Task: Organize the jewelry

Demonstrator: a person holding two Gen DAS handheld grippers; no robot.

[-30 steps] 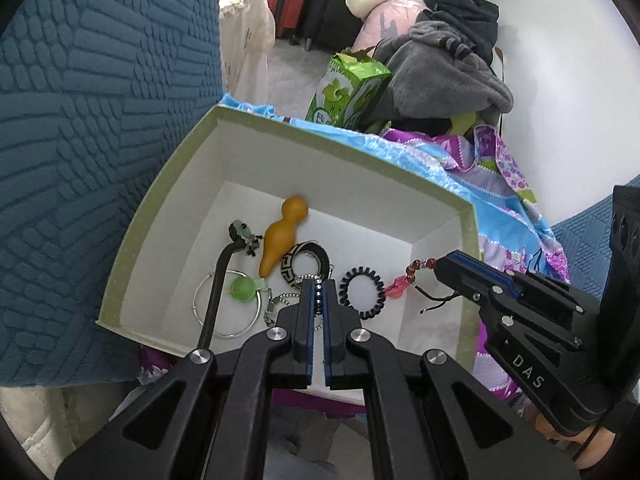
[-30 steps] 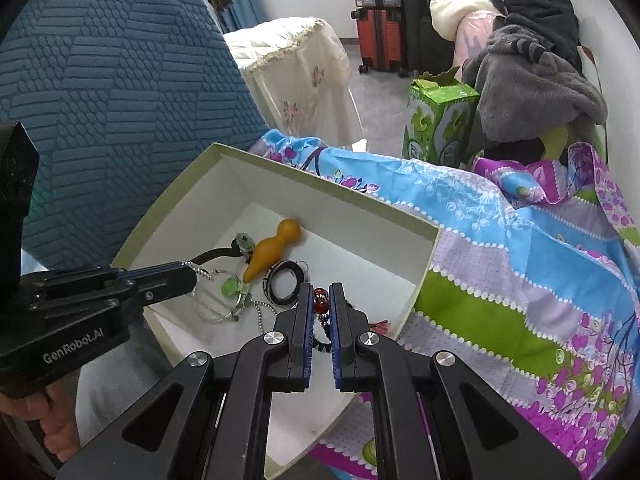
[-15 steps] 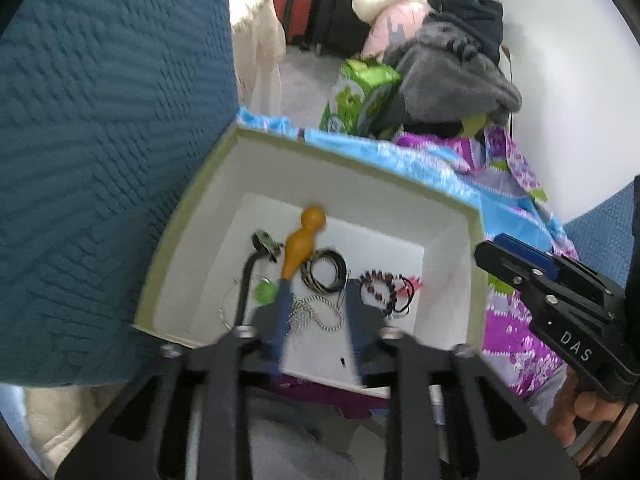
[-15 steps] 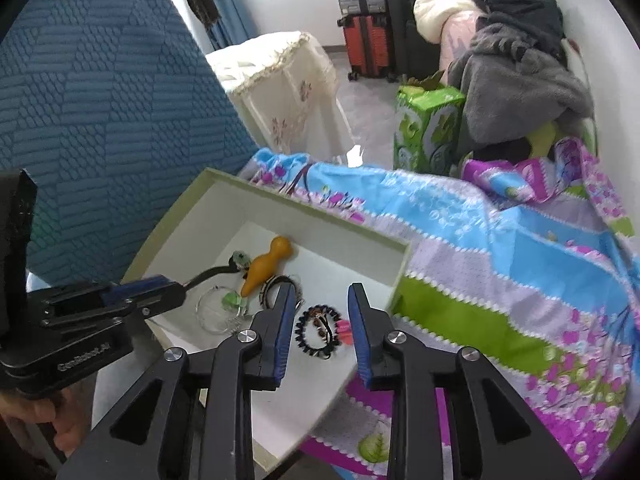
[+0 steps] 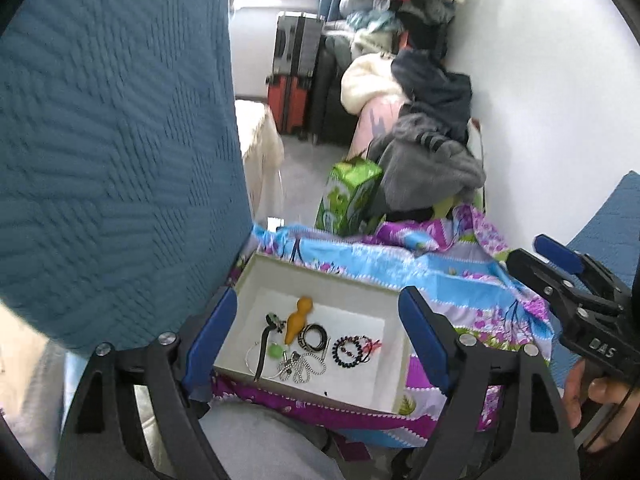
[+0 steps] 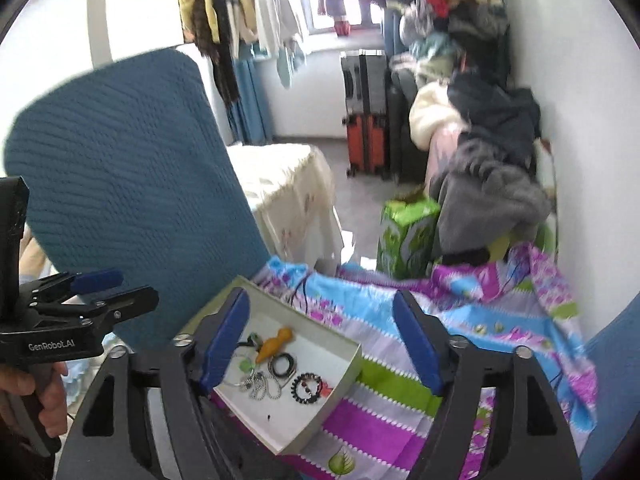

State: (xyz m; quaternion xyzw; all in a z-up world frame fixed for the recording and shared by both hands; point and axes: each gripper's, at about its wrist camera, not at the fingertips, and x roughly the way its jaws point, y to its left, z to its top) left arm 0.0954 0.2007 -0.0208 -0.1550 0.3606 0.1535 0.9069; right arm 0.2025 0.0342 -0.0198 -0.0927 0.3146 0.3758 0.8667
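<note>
A shallow white box with olive rim lies on a flowered blanket; it also shows in the right wrist view. It holds an orange gourd pendant, a dark beaded bracelet, a black ring band, a silver chain and a green pendant on a hoop. The bracelet and gourd show in the right wrist view. My left gripper is open and empty, raised above the box. My right gripper is open and empty, also above it.
A blue quilted cushion stands left of the box. A green carton, a heap of clothes and suitcases stand behind. A white wall is on the right. A cream-covered table is behind the cushion.
Both grippers opened wide and pulled up and back from the box. The beaded bracelet, held by the right gripper, and the silver chain, held by the left, now lie in it.
</note>
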